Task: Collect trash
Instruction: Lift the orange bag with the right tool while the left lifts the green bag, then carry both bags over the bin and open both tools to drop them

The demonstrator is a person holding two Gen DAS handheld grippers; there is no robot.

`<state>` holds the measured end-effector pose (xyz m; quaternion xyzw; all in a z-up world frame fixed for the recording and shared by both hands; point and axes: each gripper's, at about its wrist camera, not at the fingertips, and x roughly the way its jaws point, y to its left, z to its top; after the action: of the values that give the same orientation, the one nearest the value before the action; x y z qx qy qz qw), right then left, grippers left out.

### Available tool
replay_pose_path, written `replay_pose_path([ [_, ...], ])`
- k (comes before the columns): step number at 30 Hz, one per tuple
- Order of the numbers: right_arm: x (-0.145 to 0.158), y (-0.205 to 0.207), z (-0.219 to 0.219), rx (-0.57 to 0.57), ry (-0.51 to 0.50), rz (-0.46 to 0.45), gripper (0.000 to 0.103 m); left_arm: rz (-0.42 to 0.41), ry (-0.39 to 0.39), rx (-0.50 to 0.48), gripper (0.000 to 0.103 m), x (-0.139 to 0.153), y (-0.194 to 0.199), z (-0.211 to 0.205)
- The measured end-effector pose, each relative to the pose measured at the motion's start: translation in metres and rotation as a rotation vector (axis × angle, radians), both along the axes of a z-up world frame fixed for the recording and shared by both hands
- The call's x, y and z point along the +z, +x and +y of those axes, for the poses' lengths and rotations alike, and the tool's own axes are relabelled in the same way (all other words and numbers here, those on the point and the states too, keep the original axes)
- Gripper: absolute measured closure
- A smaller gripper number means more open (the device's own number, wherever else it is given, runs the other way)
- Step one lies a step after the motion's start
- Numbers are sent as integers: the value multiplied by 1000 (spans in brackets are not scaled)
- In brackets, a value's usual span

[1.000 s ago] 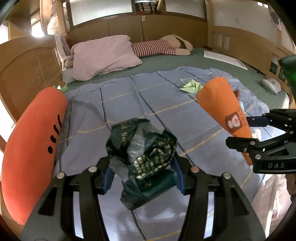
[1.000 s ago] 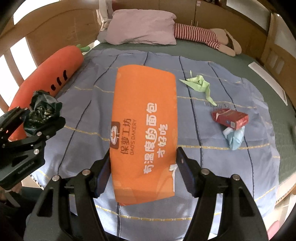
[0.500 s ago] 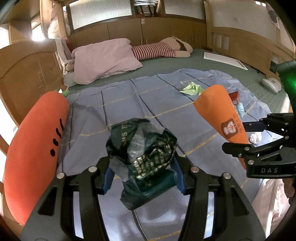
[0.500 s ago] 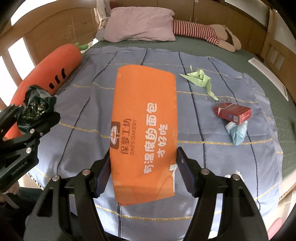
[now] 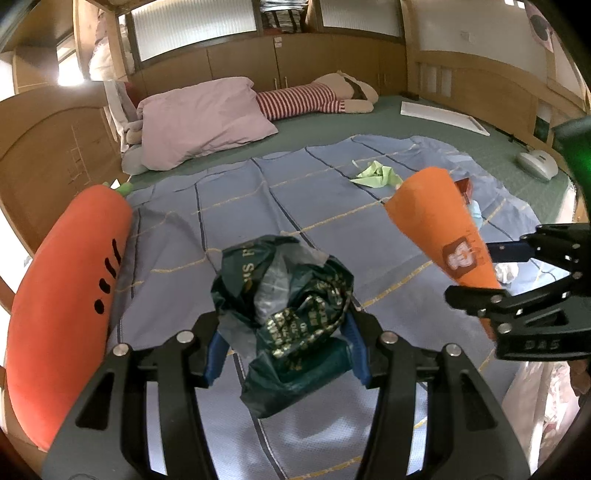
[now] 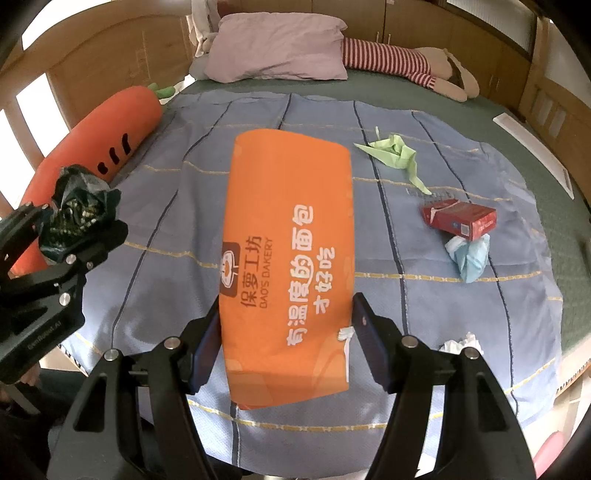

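Left gripper (image 5: 286, 345) clamps green bag (image 5: 284, 314); right gripper (image 6: 284, 336) clamps orange bag (image 6: 288, 251).

Place: a bedroom in a home.
Bed: wide, with a green sheet (image 6: 546, 155) and a blue checked blanket (image 6: 295, 122) spread over its middle.
Head end: lilac pillow (image 5: 203, 118) at the far edge, a striped plush toy (image 5: 317, 98) lying just beside it.
Left edge: long carrot-shaped cushion (image 5: 70, 288) along the side of the bed.
Surround: curved wooden bed frame (image 5: 48, 155); wooden cabinets (image 5: 295, 62) along the far wall, frosted window panes (image 5: 192, 22) above them.
Far right corner: flat white board (image 5: 443, 118) on the sheet.
Litter: green paper scrap (image 6: 395, 151), red carton (image 6: 460, 218), pale blue wad (image 6: 469, 254) on the blanket's right side.
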<state>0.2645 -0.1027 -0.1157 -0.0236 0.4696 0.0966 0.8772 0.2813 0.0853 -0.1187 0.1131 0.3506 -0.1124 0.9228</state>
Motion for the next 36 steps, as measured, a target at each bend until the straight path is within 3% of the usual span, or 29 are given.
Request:
replay_pose_path([
  [7,55,-58,-43,-48,46,-112,37,24,-94,-72,49,6,-2,-8],
  [11,70,-114,-82,-86,32,-83,37,64,-164,-120,49,6,-1,-15],
  [15,50,-155,-109,-93,-27,66,37,123,-270,-221,49,8,-9,-34],
  [17,20,-172,-121,-78,-22,239,35,136,-308,-302,49,11,-19,-50],
  [19,-8,-187,-129,-89,-87,379,22,149,-347,-374,49,14,-28,-63],
  [20,-10,-190,-133,-98,-91,382,22,159,-365,-400,49,15,-31,-68],
  [23,11,-197,-167,-231,10,295,22,227,-446,-560,49,16,-51,-94],
  [26,42,-200,-214,-461,92,152,14,312,-470,-762,48,9,-84,-129],
  [29,59,-198,-242,-579,157,78,14,398,-441,-962,27,-1,-121,-156],
  [30,62,-196,-245,-584,161,66,14,395,-421,-990,12,-2,-129,-160],
  [31,65,-192,-243,-583,146,50,14,385,-404,-1009,6,-4,-135,-164],
  [33,66,-185,-243,-572,127,46,14,388,-380,-998,6,-8,-136,-168],
  [36,68,-159,-233,-523,116,51,14,365,-404,-857,6,-4,-106,-153],
])
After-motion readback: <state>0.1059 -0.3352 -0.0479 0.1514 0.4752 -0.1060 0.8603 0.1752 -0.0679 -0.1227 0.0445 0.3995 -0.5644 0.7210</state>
